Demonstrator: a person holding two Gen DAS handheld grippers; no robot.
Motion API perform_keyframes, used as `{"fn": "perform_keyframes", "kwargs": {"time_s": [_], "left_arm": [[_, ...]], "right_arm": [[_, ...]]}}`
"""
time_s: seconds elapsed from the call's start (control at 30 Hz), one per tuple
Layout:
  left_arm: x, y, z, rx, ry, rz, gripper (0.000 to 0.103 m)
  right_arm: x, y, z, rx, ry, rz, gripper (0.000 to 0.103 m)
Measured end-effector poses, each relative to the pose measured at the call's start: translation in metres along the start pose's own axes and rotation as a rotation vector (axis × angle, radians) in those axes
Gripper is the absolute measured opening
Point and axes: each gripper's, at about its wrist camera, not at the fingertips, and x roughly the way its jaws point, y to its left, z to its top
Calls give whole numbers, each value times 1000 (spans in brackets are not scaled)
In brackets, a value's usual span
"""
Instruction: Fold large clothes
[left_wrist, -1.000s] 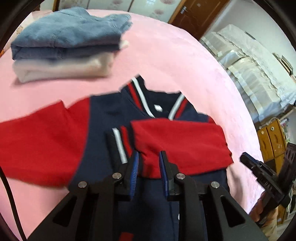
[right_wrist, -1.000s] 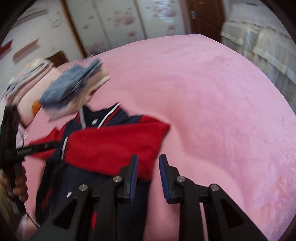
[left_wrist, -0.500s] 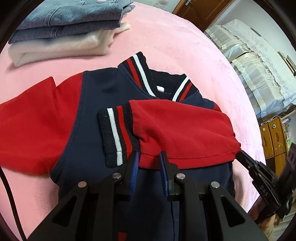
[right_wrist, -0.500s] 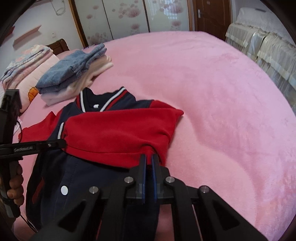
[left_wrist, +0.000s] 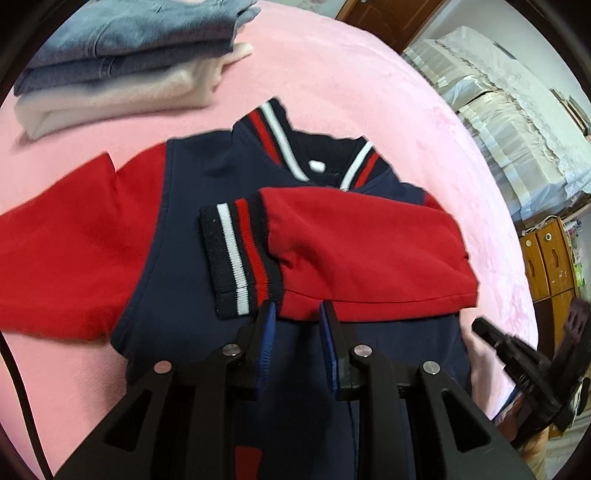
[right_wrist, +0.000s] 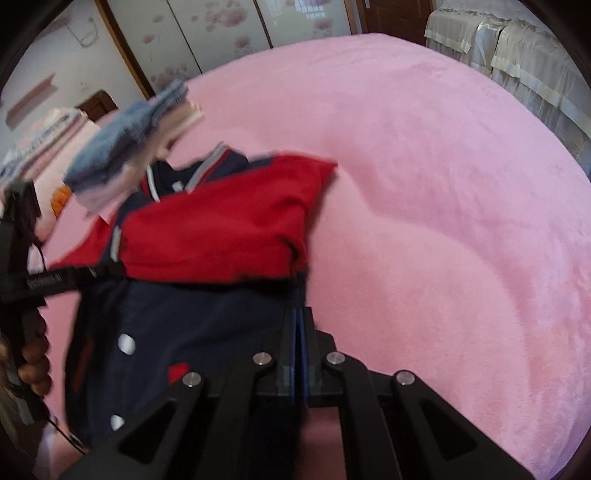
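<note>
A navy varsity jacket (left_wrist: 192, 236) with red sleeves lies flat on the pink bed; it also shows in the right wrist view (right_wrist: 207, 314). Its right sleeve (left_wrist: 369, 251) is folded across the chest, striped cuff (left_wrist: 236, 258) at the middle. The left sleeve (left_wrist: 62, 251) lies spread out to the left. My left gripper (left_wrist: 295, 317) is open and empty, just below the folded sleeve's lower edge. My right gripper (right_wrist: 298, 317) is shut at the jacket's right side edge; whether cloth is pinched between the pads is unclear. The right gripper also shows in the left wrist view (left_wrist: 517, 362).
A stack of folded clothes (left_wrist: 122, 62), denim on top of white, sits on the pink bedspread (right_wrist: 424, 184) beyond the collar. Draped furniture (left_wrist: 517, 122) and a wooden cabinet (left_wrist: 550, 266) stand right of the bed. Wardrobe doors (right_wrist: 221, 37) lie behind.
The right gripper closed half a second ago and has slid down from the folded red sleeve to the navy side edge. The left gripper stayed open and pulled back slightly.
</note>
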Motion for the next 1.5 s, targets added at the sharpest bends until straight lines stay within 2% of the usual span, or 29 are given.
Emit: {"fn": "perform_keyframes", "kwargs": {"time_s": [0.17,0.33,0.4,0.5,0.6,0.63,0.67,0.77,0.83,0.87,1.17,1.33,1.4,1.5], "left_arm": [[-15,-11,9,13,-56,-20,23],[-2,-16,19,7,-45,-12,24],[4,-13,17,9,-28,12,24],[13,-5,9,15,-6,44,24],[12,0,4,14,-8,25,24],[13,1,4,16,-9,28,24],[13,0,4,21,-8,36,24],[10,-6,3,35,-5,50,34],[5,-11,1,47,-5,65,54],[1,-14,0,59,-15,87,56],[-49,-30,-15,101,-75,137,57],[-85,-31,-25,111,-124,172,71],[-102,-30,-31,110,-144,179,73],[-119,-25,-38,97,-153,174,73]], "right_arm": [[-14,22,32,-35,-89,38,2],[12,44,53,-65,-77,56,2],[26,41,49,-68,-46,35,2],[41,17,29,-39,0,-58,0],[34,-7,13,29,-1,-3,0],[29,-9,11,28,-6,-20,0],[24,-9,10,27,-13,-60,6],[17,-14,7,43,-7,-77,6],[13,-16,5,56,-2,-69,6],[10,-15,5,56,-4,-69,6],[-31,14,9,49,-72,-19,6],[-53,40,13,23,-100,11,6],[-60,50,12,10,-104,19,7],[-67,67,7,-9,-102,37,15]]}}
